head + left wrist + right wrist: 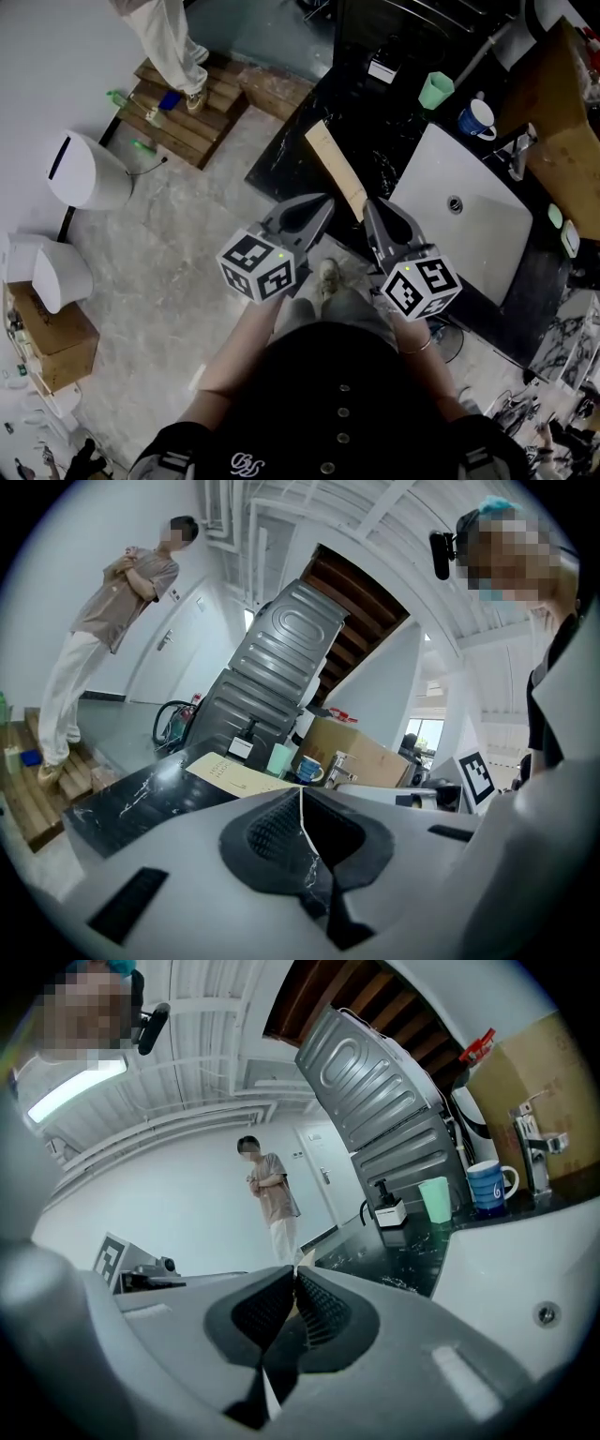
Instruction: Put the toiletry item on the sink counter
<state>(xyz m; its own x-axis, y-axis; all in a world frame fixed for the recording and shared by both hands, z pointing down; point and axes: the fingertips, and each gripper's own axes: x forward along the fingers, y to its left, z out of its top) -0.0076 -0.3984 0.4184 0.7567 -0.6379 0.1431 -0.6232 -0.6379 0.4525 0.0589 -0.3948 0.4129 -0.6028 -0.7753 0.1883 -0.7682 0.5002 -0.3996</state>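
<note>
Claws both pinched together and empty, my left claw and right claw near the sink; I should part one before approaching the toiletry item squarely.

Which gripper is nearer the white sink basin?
Right. The right gripper sits just left of the sink basin, close to its edge; the left gripper is farther left, by the counter front edge.

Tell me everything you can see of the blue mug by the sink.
The blue mug looks ceramic: blue outside with a white mark on its side, a paler rim, one loop handle turned toward the faucet. It stands upright on the black counter behind the white sink's corner, between the green cup and the faucet, touching neither. Its contents cannot be seen.
</note>
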